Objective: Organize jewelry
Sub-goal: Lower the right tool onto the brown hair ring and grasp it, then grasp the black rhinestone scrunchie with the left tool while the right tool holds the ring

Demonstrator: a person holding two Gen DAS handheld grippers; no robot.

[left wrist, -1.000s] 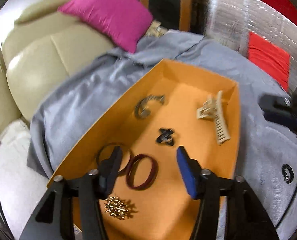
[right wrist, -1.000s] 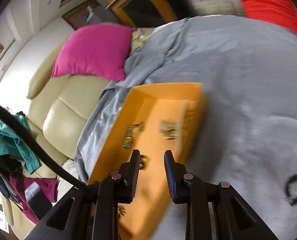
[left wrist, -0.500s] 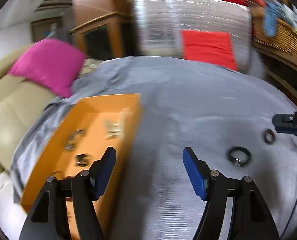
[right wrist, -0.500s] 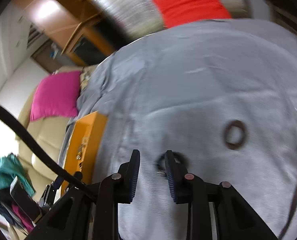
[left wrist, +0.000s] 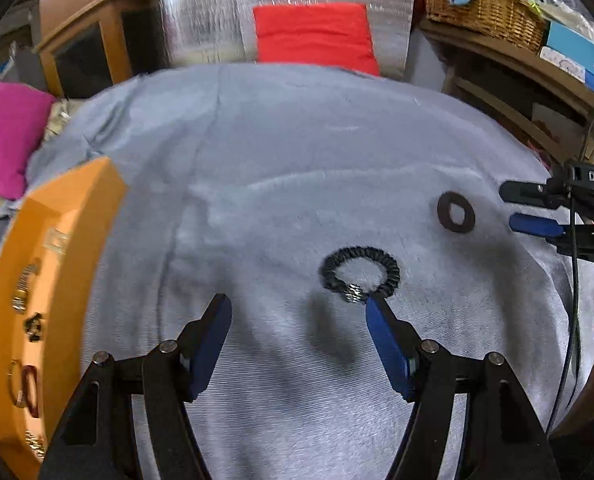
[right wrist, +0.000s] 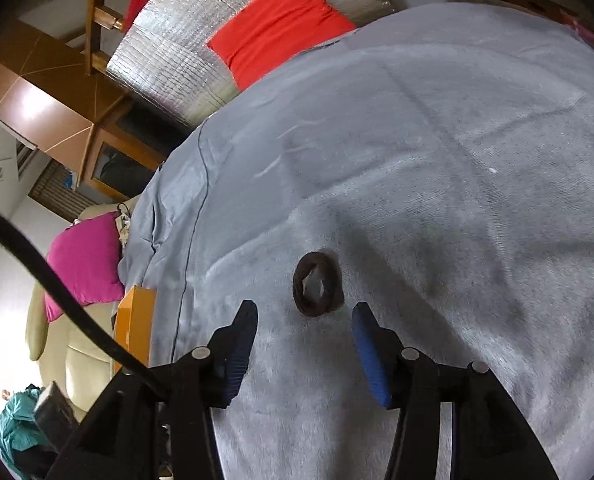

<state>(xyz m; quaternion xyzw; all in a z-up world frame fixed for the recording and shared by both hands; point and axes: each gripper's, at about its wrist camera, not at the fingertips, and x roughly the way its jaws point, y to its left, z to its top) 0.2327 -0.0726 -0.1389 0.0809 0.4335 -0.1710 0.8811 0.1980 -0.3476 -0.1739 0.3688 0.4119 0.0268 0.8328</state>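
A black hair tie with a silver bead (left wrist: 360,274) lies on the grey cloth (left wrist: 257,184). My left gripper (left wrist: 297,306) is open, its right fingertip (left wrist: 377,308) just at the tie's near edge. A dark brown ring-shaped hair tie (left wrist: 455,212) lies further right; in the right wrist view this brown tie (right wrist: 317,289) sits just ahead of my open right gripper (right wrist: 305,312), between the finger lines. The right gripper also shows in the left wrist view (left wrist: 525,208). The orange tray (left wrist: 57,240) with several jewelry pieces stands at the left.
A pink cushion (left wrist: 5,136) and beige sofa (right wrist: 57,344) lie beyond the tray. A red cushion (left wrist: 315,36) against silver foil stands at the back. A wicker basket (left wrist: 481,4) sits on shelves at the right. A cable (right wrist: 57,292) crosses the right wrist view.
Both grippers swung right from the orange tray to the loose hair ties. The right gripper's jaws opened wide. The left gripper came close to the black tie.
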